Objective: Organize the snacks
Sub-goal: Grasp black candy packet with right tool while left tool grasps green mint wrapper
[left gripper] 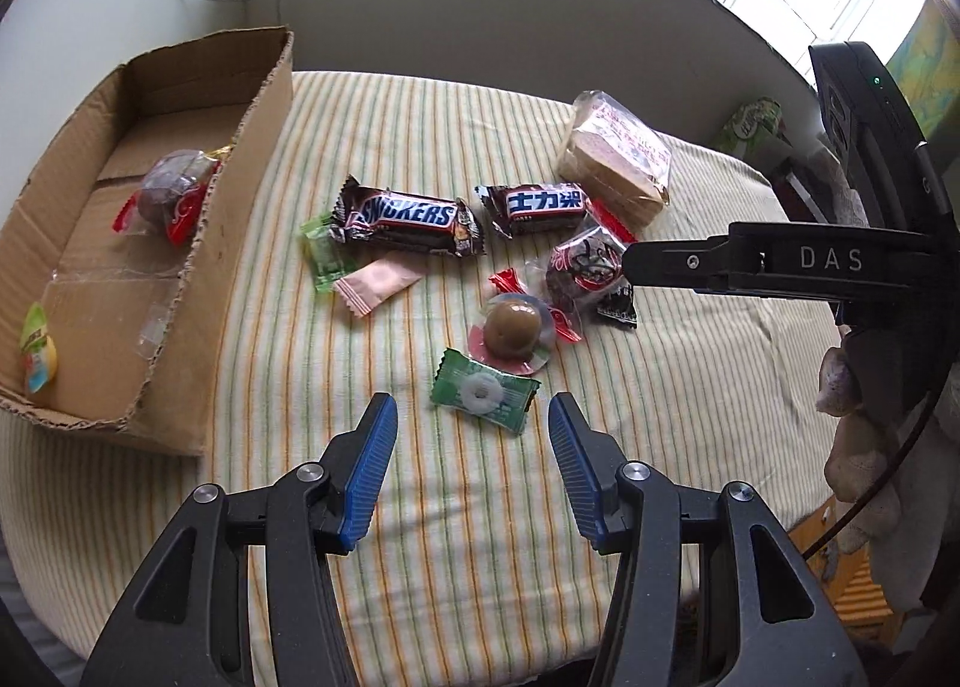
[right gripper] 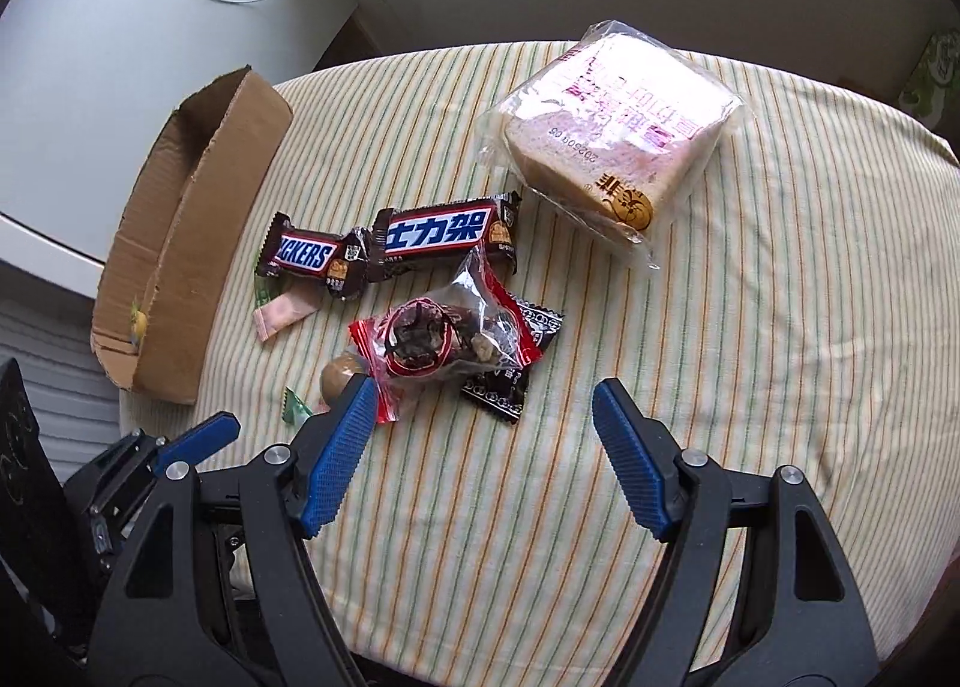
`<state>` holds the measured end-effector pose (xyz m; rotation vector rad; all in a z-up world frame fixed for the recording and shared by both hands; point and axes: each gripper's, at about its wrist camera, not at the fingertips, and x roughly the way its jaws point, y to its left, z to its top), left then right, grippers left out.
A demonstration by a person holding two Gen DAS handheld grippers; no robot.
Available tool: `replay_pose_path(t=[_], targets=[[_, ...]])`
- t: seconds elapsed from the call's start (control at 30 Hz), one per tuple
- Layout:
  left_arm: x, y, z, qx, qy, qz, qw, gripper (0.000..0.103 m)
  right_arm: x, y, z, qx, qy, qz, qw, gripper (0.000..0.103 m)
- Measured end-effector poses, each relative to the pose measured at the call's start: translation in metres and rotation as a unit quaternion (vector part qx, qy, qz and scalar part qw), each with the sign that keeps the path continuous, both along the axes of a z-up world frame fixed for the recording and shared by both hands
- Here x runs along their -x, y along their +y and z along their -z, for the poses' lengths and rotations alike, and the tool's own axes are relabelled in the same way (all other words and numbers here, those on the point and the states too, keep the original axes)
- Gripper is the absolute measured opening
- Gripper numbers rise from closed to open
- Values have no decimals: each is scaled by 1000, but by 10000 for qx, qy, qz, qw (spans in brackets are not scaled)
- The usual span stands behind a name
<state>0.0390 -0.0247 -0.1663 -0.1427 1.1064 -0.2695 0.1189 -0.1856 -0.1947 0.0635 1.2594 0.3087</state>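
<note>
Both grippers' jaws stand apart, holding nothing. Just ahead of the left gripper [left gripper: 472,450] lies a green ring candy [left gripper: 483,391]; a red-wrapped snack [right gripper: 441,336] lies ahead-left of the right gripper [right gripper: 483,444]. Snickers bars [left gripper: 408,217] rest farther ahead on the striped tabletop [right gripper: 750,291], cardboard box [left gripper: 198,273] far left.

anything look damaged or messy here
The cardboard box has a ragged, torn rim. Only two snacks lie inside; the rest, such as the Snickers bar and bagged bread, sit scattered on the striped cloth. Nothing looks spilled.
</note>
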Motion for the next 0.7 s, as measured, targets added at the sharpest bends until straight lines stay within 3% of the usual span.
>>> replay_pose_path(t=[0.13,0.27,0.33,0.7], targets=[[-1,-11,11,-163,-43,183,9997,52,5,2,9,386,-237,-214,9987,77],[1,-21,18,-363,-212,375,9984,52,3,5,18,511,-336,-227,9979,60],[0,-23,20,-474,-329,422,9974,53,2,8,23,591,-401,-252,9971,57],[-3,-20,30,-490,-678,472,9954,62,6,26,29,926,-995,-338,9901,55]])
